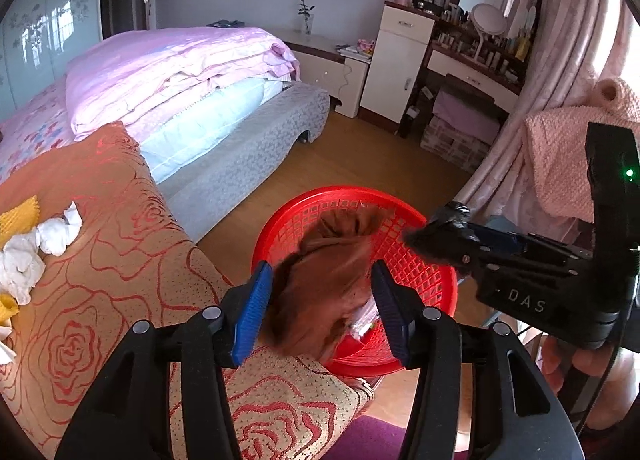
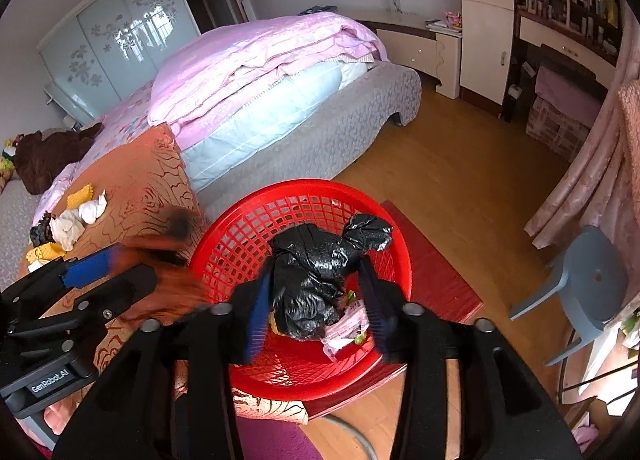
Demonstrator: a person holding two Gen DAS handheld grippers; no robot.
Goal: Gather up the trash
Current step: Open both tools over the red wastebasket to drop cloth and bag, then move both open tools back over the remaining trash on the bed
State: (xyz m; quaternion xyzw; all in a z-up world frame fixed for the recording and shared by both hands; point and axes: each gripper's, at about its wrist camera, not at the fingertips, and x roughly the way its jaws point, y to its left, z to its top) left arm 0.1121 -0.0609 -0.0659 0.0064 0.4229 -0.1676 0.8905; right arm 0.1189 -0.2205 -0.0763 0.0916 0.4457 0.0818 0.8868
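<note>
"DAS" marks the right hand-held gripper (image 1: pixel 416 238); both released, left hand-held gripper (image 1: pixel 320 310) around blurred brown trash (image 1: pixel 320 292), black bag (image 2: pixel 320 280) over red basket (image 2: pixel 240 228).

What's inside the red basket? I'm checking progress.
In the red basket: a pinkish wrapper and something yellow-green. The black bag between the right hand-held gripper fingers hides the rest.

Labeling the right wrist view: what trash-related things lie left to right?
Crumpled white tissues → left gripper → red basket → black plastic bag between the right gripper fingers.
</note>
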